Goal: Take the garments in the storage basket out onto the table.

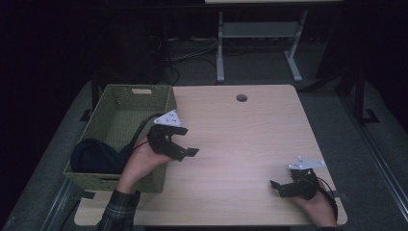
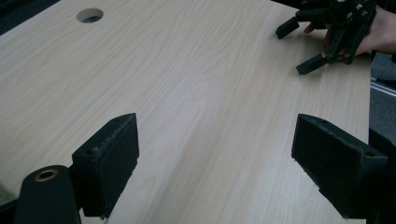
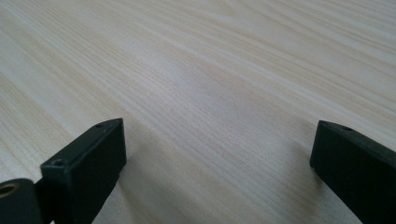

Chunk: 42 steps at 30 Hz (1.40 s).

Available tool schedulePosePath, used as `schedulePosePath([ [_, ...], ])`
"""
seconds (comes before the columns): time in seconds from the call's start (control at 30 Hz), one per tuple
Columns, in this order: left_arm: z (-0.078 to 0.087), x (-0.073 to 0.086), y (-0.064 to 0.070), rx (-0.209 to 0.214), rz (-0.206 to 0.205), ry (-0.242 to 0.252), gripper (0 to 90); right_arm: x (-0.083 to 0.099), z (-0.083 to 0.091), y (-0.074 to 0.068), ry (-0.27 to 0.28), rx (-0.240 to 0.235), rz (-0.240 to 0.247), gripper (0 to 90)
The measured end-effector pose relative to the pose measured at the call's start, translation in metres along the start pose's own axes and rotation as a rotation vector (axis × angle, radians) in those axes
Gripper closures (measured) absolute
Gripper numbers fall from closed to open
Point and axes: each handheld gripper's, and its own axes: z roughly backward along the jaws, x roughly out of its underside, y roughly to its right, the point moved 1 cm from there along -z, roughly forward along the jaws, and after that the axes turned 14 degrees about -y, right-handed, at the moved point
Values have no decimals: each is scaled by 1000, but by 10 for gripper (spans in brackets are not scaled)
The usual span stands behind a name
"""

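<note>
Wood table (image 1: 240,139): pale grain, bare between the claws; round cable hole (image 1: 241,97) far ahead of both.
Left claw (image 1: 185,144): released, jaws spread wide, grasping nothing; hovers just beside the basket's near-right corner.
Right claw (image 1: 275,186): released too, jaws apart, low over the table, well apart from the left.
Basket (image 1: 103,180): green woven, directly left of the left claw; dark blue cloth (image 1: 94,156) lies bundled in its near end, behind that claw.
Risk: a swing back toward the cloth could clip the rim and shove the light basket off the table edge; trailing cable may snag the weave.
Writing: pale tag (image 1: 141,91) on far rim, unreadable.
</note>
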Motion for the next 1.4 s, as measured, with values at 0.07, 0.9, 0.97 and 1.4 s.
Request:
schedulePosePath([
  [0.07,6,3,-3,-20,8,-4,147,0,0,0,0,0,0,33],
  [0.9,52,38,-26,-132,90,-41,149,0,0,0,0,-1,0,33],
  [0.97,54,40,-27,-136,92,-43,149,0,0,0,0,0,0,33],
  [1.4,67,63,-37,-205,150,-127,150,0,0,0,0,0,1,33],
])
